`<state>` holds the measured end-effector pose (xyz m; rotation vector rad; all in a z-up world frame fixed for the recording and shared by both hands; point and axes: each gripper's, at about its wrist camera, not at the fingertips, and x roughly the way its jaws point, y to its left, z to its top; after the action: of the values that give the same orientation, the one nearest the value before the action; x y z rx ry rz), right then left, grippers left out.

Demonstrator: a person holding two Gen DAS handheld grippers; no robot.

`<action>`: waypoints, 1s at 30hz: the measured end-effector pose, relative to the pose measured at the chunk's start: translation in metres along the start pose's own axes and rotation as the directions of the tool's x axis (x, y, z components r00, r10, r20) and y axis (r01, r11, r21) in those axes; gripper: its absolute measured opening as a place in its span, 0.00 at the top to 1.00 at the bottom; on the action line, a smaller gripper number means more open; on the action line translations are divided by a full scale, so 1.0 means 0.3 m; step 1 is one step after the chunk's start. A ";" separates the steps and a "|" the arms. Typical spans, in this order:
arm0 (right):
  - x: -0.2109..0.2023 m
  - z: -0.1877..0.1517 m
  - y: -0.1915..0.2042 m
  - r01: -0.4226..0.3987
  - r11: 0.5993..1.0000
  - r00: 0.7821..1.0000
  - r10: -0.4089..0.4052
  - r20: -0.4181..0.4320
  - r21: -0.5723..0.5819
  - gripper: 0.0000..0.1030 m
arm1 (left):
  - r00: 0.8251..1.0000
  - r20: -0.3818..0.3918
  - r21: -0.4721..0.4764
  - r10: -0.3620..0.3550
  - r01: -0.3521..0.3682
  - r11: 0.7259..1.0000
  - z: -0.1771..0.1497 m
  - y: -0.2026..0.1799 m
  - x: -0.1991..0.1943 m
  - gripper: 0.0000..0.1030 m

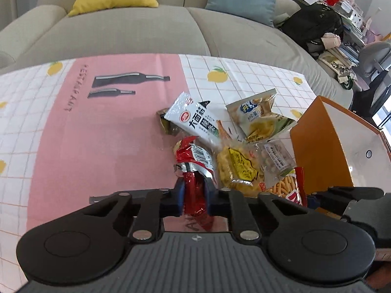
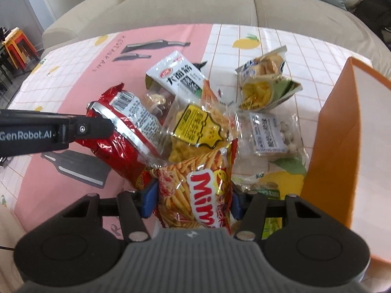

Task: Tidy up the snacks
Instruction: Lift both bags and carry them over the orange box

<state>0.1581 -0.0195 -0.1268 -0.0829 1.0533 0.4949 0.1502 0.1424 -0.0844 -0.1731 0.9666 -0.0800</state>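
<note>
Two packets are in hand and nothing looks sorted yet. From the left wrist, the left gripper [image 1: 194, 196] is pinched tight on the tail of a red foil packet [image 1: 195, 161], whose barcoded end lies just ahead of the fingers. Beyond it sit a white noodle pack [image 1: 193, 119] and a clear bag of yellow crisps [image 1: 238, 168]; off to the right stands an orange box [image 1: 320, 146], open, with no snack visible inside. Left of the tool the pink cloth [image 1: 97, 134] is bare, so there is room to swing that way.

From the right wrist, the right gripper [image 2: 193, 200] grips a Mimi stick-snack bag [image 2: 200, 190] across its width. The red packet touches it on the left, with the other tool's arm reaching in there. The box wall stands close on the right, leaving a tight gap. I'd guess almost all the heap remains.
</note>
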 end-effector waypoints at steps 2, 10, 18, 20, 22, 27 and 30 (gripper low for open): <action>-0.024 0.005 -0.006 -0.013 1.000 1.000 0.012 0.009 0.008 0.46 | 1.000 0.003 0.010 0.006 -0.006 1.000 0.002 -0.006 -0.014 0.85; -0.120 0.016 -0.027 -0.022 1.000 0.997 0.021 0.068 0.010 0.47 | 0.999 0.042 0.031 -0.009 0.007 0.999 -0.006 -0.026 -0.083 0.87; -0.242 0.018 -0.068 -0.080 0.996 0.991 0.076 0.113 0.036 0.47 | 0.996 0.091 0.075 0.000 -0.007 0.997 0.003 -0.075 -0.192 0.89; -0.278 0.021 -0.084 -0.098 0.994 0.988 0.091 0.128 0.048 0.47 | 0.994 0.105 0.082 0.001 -0.009 0.997 0.011 -0.090 -0.223 0.89; -0.314 0.025 -0.102 -0.112 0.992 0.984 0.103 0.146 0.055 0.47 | 0.992 0.125 0.090 -0.008 -0.004 0.996 0.022 -0.113 -0.261 0.89; -0.432 0.044 -0.174 -0.130 0.988 0.972 0.111 0.209 0.079 0.47 | 0.983 0.180 0.138 -0.036 0.011 0.990 0.061 -0.195 -0.348 0.90; -0.495 0.055 -0.239 -0.113 0.988 0.968 0.087 0.235 0.102 0.47 | 0.975 0.210 0.179 -0.078 0.040 0.983 0.097 -0.266 -0.381 0.90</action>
<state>0.1433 -0.1304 -0.0046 0.1279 0.8584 0.5211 0.1101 0.0837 0.0390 -0.0476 0.7325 -0.1960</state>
